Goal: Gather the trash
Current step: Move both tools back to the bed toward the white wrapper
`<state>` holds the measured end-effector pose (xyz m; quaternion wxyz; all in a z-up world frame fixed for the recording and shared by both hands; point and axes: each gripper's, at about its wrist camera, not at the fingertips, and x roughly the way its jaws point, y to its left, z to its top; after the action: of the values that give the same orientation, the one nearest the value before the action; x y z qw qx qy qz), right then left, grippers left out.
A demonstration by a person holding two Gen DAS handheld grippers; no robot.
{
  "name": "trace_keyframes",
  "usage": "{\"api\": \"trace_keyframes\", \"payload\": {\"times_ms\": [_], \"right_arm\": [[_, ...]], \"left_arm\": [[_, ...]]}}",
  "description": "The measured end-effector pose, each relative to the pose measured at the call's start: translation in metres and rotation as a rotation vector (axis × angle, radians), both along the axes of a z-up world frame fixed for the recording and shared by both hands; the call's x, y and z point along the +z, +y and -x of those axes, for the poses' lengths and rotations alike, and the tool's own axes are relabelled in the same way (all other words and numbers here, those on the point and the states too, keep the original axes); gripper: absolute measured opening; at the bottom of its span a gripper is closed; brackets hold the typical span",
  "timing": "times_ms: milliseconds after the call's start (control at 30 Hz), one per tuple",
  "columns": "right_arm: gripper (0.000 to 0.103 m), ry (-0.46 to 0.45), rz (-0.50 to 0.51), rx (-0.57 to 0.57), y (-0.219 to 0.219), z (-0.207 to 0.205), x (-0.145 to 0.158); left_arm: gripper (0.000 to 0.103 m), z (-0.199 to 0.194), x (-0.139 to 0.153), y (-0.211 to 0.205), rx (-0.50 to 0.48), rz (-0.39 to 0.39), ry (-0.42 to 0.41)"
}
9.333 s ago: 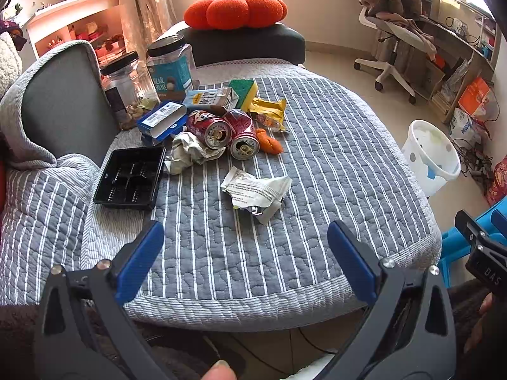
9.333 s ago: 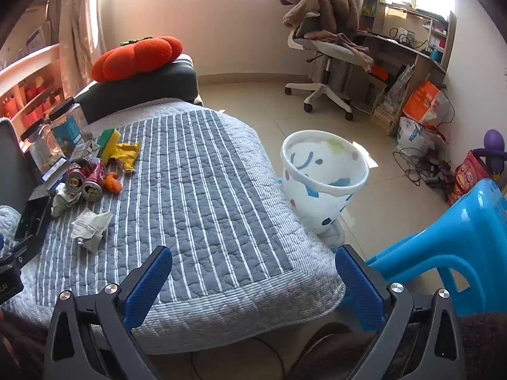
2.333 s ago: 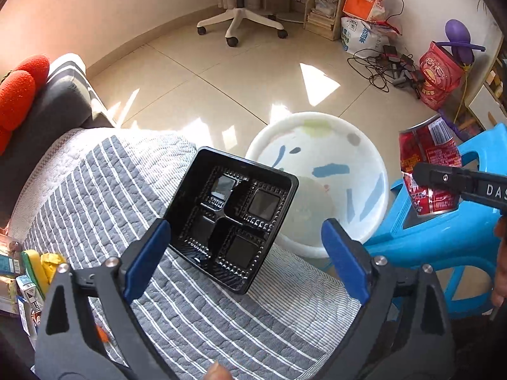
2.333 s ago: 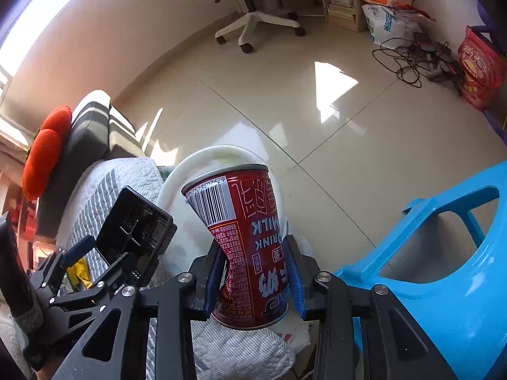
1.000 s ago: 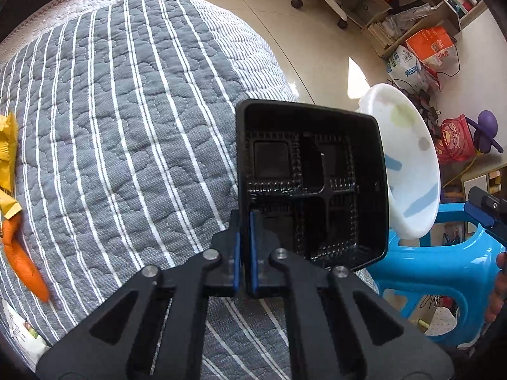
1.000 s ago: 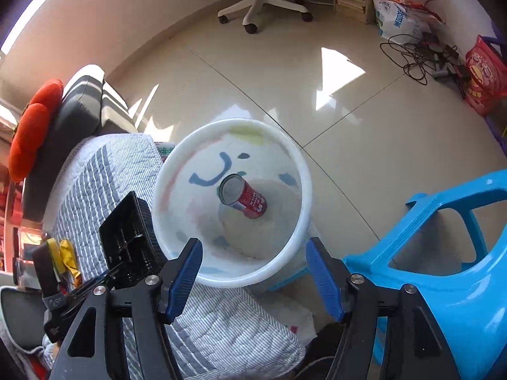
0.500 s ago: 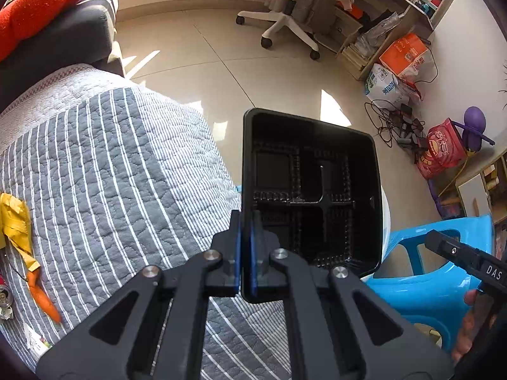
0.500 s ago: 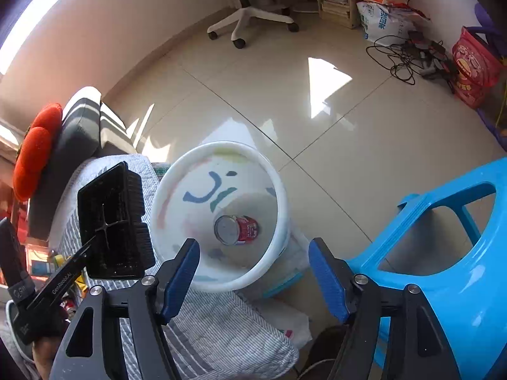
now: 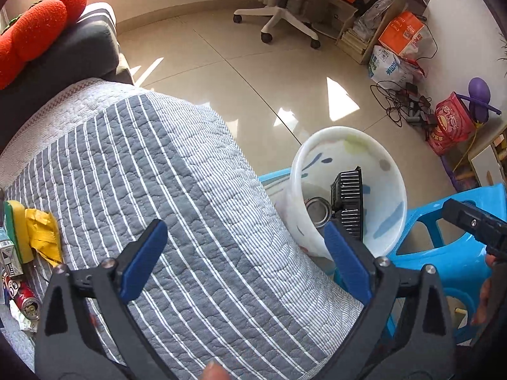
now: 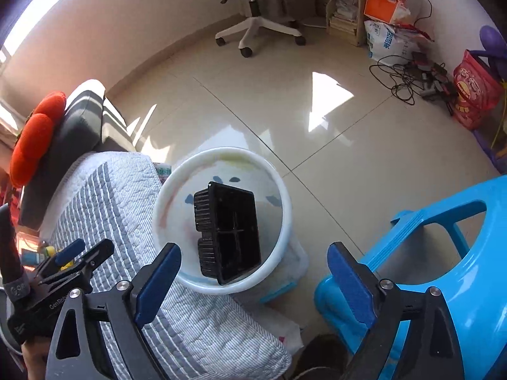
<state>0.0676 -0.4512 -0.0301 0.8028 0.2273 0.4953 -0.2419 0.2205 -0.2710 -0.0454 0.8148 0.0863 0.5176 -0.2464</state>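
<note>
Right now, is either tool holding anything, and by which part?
Nothing is held. The left tool and right tool have jaws opening with nothing between them. The black tray lies in the white bin, beside the can.

The quilt (image 9: 177, 190) is grey with thin white stripes and a paler striped border. The bin (image 10: 285, 221) is white, dabbed inside with blue, yellow-green and pink marks, and the tray (image 10: 231, 234) in it is black. The stool (image 10: 427, 253) is bright blue. The pumpkin-shaped cushion (image 9: 35, 28) is orange-red; a wrapper (image 9: 44, 237) is yellow.
</note>
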Motion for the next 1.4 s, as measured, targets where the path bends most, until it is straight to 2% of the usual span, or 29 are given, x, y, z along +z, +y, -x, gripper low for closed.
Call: {"api": "trace_keyframes", "payload": {"times_ms": [233,500,700,767,900,1033,1267,1400], "right_arm": [[0.103,0.001,0.05,0.088,0.038,-0.015,0.006],[0.103,0.001,0.081,0.206,0.095,-0.033,0.008],[0.103,0.044,0.104,0.311,0.144,-0.048,-0.003],[0.103,0.061,0.105,0.35,0.16,-0.053,-0.008],[0.103,0.088,0.106,0.422,0.192,-0.06,-0.017],[0.103,0.117,0.112,0.483,0.22,-0.067,-0.027],[0.103,0.172,0.112,0.564,0.253,-0.079,-0.048],[0.103,0.196,0.116,0.582,0.26,-0.083,-0.056]], "left_arm": [[0.102,0.014,0.013,0.067,0.042,-0.07,-0.038],[0.102,0.035,0.025,0.158,0.126,-0.106,-0.065],[0.102,0.045,0.019,0.23,0.21,-0.126,-0.096],[0.102,0.046,0.01,0.248,0.231,-0.141,-0.067],[0.102,0.051,-0.01,0.276,0.255,-0.152,0.051],[0.102,0.061,-0.032,0.288,0.227,-0.153,0.143],[0.102,0.07,-0.064,0.277,0.11,-0.194,0.19],[0.102,0.061,-0.084,0.27,0.094,-0.188,0.218]]}}
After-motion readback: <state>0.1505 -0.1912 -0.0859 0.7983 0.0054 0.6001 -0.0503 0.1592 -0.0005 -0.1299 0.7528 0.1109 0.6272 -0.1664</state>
